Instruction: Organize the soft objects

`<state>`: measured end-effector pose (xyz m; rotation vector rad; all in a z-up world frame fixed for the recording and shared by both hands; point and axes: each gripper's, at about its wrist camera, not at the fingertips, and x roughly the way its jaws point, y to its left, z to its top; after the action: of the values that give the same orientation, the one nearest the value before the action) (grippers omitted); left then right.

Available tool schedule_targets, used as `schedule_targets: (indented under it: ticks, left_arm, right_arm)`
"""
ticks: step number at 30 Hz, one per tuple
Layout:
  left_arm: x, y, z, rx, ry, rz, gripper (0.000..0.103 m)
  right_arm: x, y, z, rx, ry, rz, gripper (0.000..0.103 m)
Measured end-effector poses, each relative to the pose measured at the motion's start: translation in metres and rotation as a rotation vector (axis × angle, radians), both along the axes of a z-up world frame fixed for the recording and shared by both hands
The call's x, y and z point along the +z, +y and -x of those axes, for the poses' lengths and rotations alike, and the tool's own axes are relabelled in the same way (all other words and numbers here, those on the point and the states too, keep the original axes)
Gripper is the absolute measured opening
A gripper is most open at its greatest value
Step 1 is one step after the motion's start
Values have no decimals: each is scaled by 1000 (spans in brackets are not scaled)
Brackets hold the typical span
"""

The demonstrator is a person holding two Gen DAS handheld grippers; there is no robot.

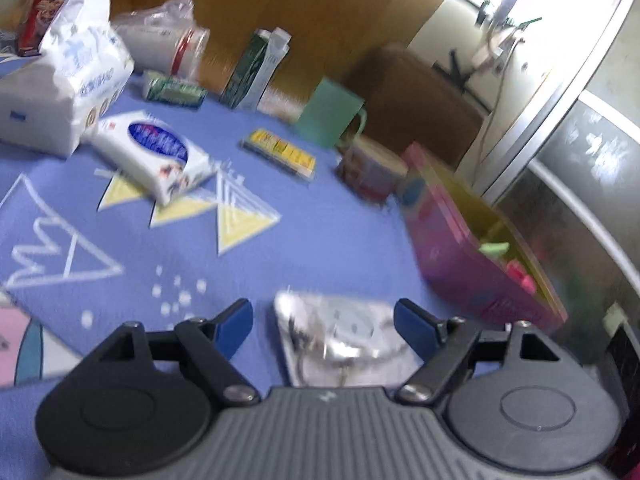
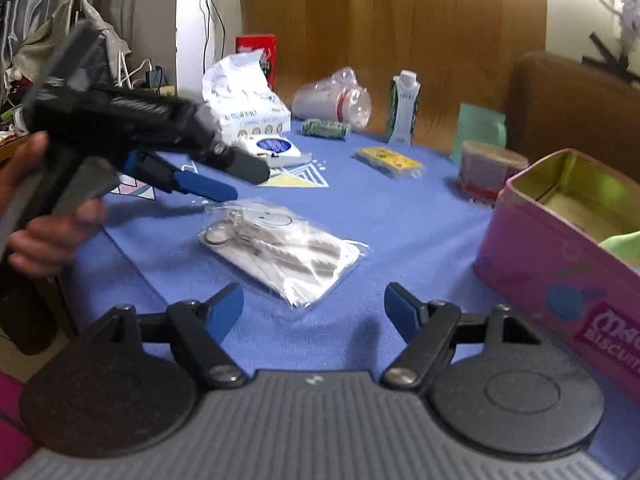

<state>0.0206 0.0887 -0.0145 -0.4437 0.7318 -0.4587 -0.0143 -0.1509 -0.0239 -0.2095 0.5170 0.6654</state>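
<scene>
Hovering, apparently apart: left gripper, clear pouch

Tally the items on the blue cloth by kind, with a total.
Tissue packs: 2
Clear plastic bags: 2
Tins and tubs: 2
Cartons and boxes: 2
Small packets: 2
Total: 10

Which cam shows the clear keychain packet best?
Right wrist: the clear keychain packet lies whole and fairly sharp on the blue cloth. Left wrist shows it blurred, its near end hidden behind the open left gripper.
</scene>
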Motion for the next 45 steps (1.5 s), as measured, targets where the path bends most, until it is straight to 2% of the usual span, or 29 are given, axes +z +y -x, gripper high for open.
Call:
schedule_targets:
  ticks: [3, 5, 6, 8, 11, 14, 19, 22, 27, 30, 32, 34, 38, 45]
  left_arm:
    - [0, -7, 9, 24, 11, -7, 80]
    - [1, -15, 10, 6, 17, 2, 82]
    - [2, -23, 13, 24, 1, -42, 82]
    - [5, -35, 17, 36, -25, -117, 82]
    - [15, -36, 16, 33, -37, -75, 82]
    - [42, -49, 8, -3, -114, -71, 82]
    - [83, -106, -23, -122, -235, -85, 82]
    - [92, -154, -50, -209, -272, -86, 82]
    - [83, -232, -91, -291, -233, -122, 78]
    - [74, -266, -108, -276, -235, -153, 81]
    - [71, -278, -113, -249, -249, -190, 81]
    - [69, -278, -111, -247, -256, -195, 81]
    - [72, -266, -97, -250, -294, -203, 81]
    - [73, -202, -59, -225, -327, -142, 81]
  right_arm:
    - [-4, 15, -15, 21, 46, 22, 80]
    - [-8, 21, -22, 34, 58, 6, 80]
    - [-8, 25, -21, 47, 50, 4, 74]
    - [-8, 30, -22, 25, 40, -8, 74]
    - [-9, 24, -14, 3, 21, -47, 73]
    - [3, 11, -3, -37, -60, -89, 71]
    - [34, -19, -1, -175, -242, -112, 71]
    - [44, -48, -11, -284, -308, -98, 71]
    - [44, -101, -39, -457, -297, -43, 71]
    - [43, -124, -51, -540, -257, -3, 71]
    - [36, -133, -64, -602, -266, 69, 71]
    - [30, -138, -68, -661, -309, 118, 71]
    - [30, -156, -55, -656, -294, -18, 71]
    - [28, -153, -28, -647, -317, -143, 69]
